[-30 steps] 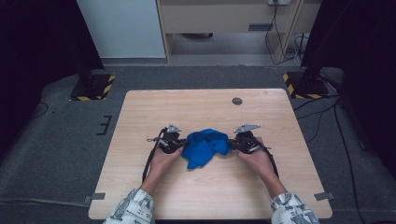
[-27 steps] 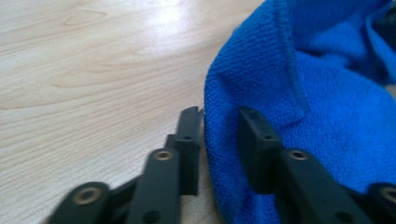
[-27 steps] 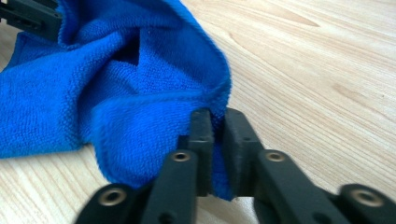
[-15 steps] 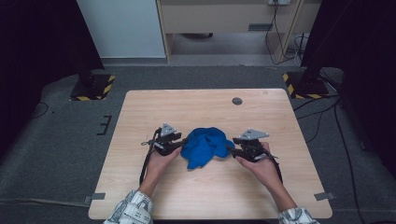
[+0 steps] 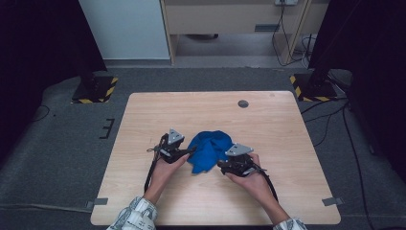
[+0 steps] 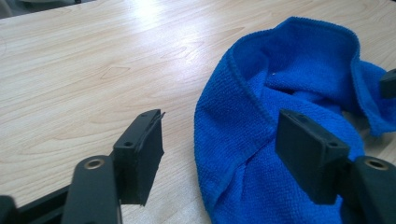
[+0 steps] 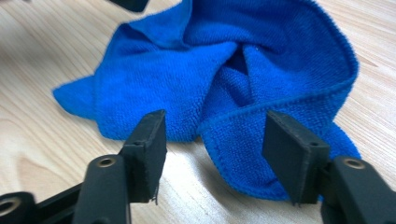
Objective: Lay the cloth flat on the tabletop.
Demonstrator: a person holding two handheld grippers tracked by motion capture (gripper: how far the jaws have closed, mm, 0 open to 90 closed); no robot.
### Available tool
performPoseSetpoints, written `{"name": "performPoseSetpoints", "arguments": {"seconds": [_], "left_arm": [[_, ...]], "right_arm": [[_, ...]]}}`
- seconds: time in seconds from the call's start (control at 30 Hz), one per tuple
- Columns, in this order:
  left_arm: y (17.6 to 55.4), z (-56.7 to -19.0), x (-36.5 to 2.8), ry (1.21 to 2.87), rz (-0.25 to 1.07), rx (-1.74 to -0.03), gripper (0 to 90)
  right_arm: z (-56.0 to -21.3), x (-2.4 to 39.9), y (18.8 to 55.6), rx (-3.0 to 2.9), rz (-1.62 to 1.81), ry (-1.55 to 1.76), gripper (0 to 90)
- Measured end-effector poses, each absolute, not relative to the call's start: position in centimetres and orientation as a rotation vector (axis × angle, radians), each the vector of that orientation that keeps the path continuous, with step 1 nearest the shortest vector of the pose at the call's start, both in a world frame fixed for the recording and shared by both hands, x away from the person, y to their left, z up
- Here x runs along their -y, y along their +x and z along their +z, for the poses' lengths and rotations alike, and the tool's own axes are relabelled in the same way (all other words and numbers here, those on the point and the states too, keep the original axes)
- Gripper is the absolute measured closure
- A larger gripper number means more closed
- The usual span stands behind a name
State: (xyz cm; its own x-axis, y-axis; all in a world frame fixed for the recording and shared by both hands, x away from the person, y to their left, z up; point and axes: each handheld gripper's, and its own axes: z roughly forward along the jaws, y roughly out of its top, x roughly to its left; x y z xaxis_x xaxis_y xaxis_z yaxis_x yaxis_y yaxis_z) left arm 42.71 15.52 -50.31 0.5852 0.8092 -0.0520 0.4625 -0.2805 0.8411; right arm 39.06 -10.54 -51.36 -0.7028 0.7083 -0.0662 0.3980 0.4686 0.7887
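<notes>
Presently the work in hand is the handling of a blue cloth (image 5: 209, 151), which lies crumpled at the centre of the high view on the wooden table (image 5: 287, 139), between the two grippers. By my judgement the step is a release between grasps — both tools have let go and the cloth rests in a loose heap with folded hems.

Left gripper (image 5: 190, 151): jaws have just been opening and now stand apart, nothing pinched; in the left gripper view the cloth's edge (image 6: 243, 140) lies in the gap and under the right-hand jaw, not pressed.

Right gripper (image 5: 221, 165): jaws likewise have just been opening, apart and empty; in the right gripper view a rolled hem (image 7: 261, 116) sits just beyond the pads.

Next move (a judgement only) — each gripper needs a clean corner or hem, not a bunched fold, before closing.
</notes>
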Motion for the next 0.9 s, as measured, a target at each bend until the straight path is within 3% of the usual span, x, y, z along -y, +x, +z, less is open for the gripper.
{"name": "performPoseSetpoints", "arguments": {"seconds": [0.2, 0.57, 0.9], "left_arm": [[42.6, -50.5, -15.0, 1.948, 0.491, -1.013, 29.2], [42.4, -50.6, -14.1, 1.974, 0.496, -0.984, 29.0], [42.3, -50.7, -13.7, 1.992, 0.519, -0.966, 32.2]], "right_arm": [[-52.4, 10.4, 39.5, -2.315, 1.022, 0.933, 37.3], [-52.8, 11.4, 40.2, -2.291, 0.989, 0.993, 76.4], [-51.2, 13.2, 40.3, -2.244, 1.104, 1.068, 85.0]]}}
